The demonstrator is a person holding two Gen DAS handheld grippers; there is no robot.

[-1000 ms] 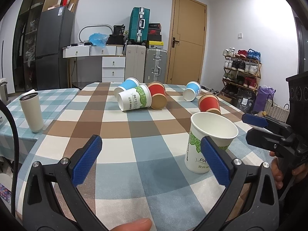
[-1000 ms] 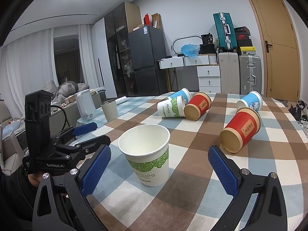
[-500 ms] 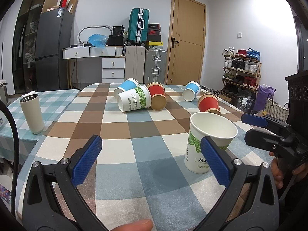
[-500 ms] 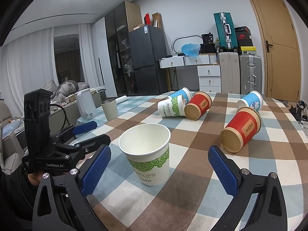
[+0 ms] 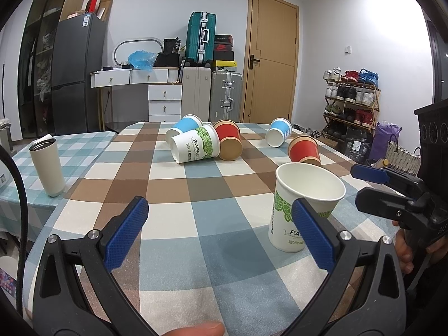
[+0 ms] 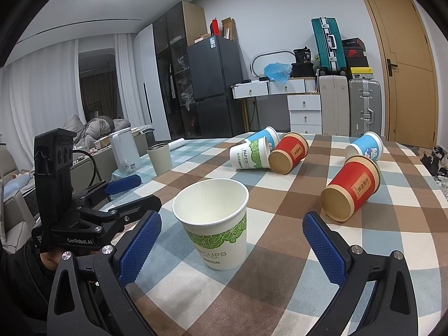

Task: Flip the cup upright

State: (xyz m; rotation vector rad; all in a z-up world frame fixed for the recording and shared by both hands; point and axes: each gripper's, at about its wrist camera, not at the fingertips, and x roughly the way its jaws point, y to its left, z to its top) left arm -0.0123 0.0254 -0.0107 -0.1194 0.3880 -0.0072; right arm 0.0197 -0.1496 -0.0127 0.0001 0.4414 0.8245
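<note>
White paper cup (image 6: pixel 214 221) stands upright on the checked tablecloth (image 6: pixel 280 252) between the right gripper's (image 6: pixel 229 240) spread fingers (image 6: pixel 322 243)

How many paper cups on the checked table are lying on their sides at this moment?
5. A blue cup, green-leaf white cup and red cup cluster at the far middle; another blue cup lies far right; a red cup lies nearer right. None looks hidden.

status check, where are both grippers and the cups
Left gripper and right gripper open, empty. White paper cup upright between right jaws, untouched. Five cups still on their sides; nearest red cup.
</note>
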